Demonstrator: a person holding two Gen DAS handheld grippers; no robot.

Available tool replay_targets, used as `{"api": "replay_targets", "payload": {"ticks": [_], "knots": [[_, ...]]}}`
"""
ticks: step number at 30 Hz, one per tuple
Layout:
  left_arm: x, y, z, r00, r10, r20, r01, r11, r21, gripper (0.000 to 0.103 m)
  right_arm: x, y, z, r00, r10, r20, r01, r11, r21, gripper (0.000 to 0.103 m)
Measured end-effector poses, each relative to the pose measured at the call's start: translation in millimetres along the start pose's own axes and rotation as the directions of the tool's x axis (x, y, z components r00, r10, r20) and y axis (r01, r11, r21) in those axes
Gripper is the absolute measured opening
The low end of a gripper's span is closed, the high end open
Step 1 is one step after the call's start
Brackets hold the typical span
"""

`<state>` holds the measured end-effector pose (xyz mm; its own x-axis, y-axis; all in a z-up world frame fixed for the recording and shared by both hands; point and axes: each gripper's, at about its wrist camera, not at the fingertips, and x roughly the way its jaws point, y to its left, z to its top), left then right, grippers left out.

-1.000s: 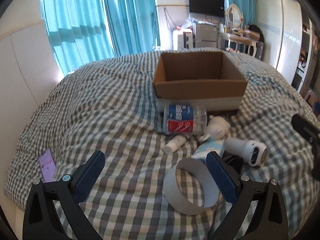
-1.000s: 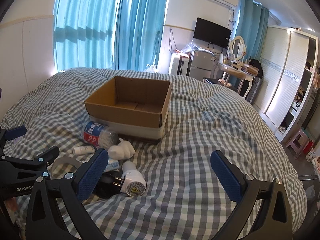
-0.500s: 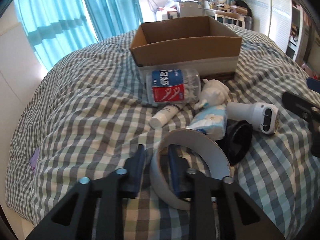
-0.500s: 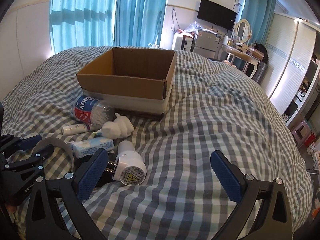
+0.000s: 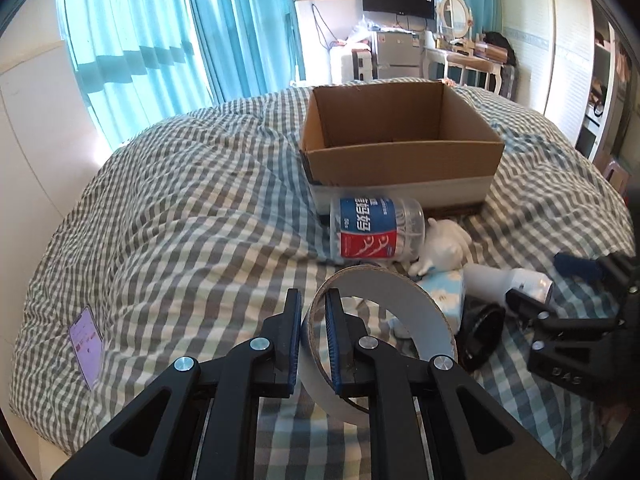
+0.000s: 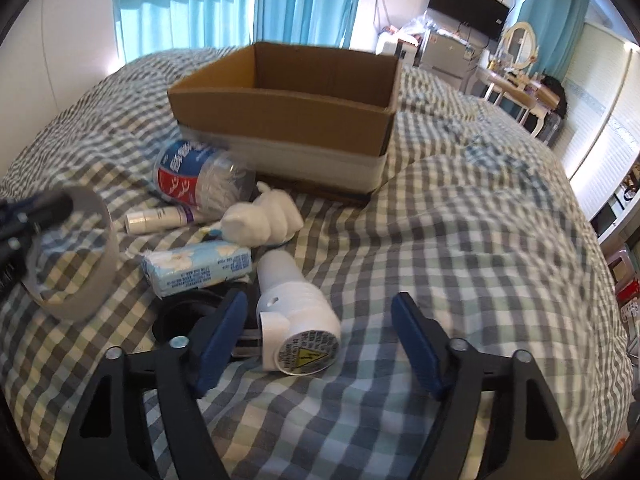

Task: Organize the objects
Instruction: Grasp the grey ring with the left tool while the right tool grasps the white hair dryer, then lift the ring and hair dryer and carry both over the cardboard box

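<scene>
The left hand-held gripper (image 5: 313, 336) is pinching the tape roll's (image 5: 400, 308) wall – the right hand-held gripper (image 6: 316, 344), half-open and closing, is needing centering around the white plug (image 6: 296, 320).

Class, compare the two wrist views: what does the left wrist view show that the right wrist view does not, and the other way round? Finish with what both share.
Only the left wrist view shows the purple phone on the bedspread, and the left tool shut on the wall of the tape roll.

Only the right wrist view shows the small white tube and the yellow warning sticker on the white plug adapter, which lies between the right tool's closing pads, not yet pressed.

Both show the cardboard box, the floss-pick jar, the tissue pack and the white figurine.
</scene>
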<state>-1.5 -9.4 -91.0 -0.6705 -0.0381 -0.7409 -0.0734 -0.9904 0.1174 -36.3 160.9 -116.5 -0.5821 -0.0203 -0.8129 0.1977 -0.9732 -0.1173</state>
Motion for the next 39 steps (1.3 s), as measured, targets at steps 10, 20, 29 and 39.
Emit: {"api": "replay_targets", "payload": {"ticks": [10, 20, 29, 39], "knots": [[13.5, 0.7, 0.0, 1.0, -0.016, -0.024, 0.016, 1.0, -0.002, 0.012, 30.7, -7.9, 8.6, 0.992, 0.085, -0.089, -0.081, 0.996, 0.046, 0.059], [6.2, 4.9, 0.7, 1.0, -0.002, -0.005, 0.002, 1.0, -0.019, 0.012, -4.3, 5.1, 8.1, 0.999, 0.041, -0.004, -0.041, 0.999, -0.019, 0.049], [-19.6, 1.1, 9.5, 0.999, -0.011, 0.053, 0.012, 1.0, -0.013, 0.012, -52.0, 6.2, 13.1, 0.996, -0.009, 0.088, 0.013, 0.999, -0.044, 0.049], [-45.8, 2.9, 23.8, 0.995, -0.018, 0.101, 0.021, 0.999, -0.025, 0.012, -96.9, 12.5, 17.3, 0.984, -0.028, 0.174, 0.04, 0.997, -0.064, 0.048]]}}
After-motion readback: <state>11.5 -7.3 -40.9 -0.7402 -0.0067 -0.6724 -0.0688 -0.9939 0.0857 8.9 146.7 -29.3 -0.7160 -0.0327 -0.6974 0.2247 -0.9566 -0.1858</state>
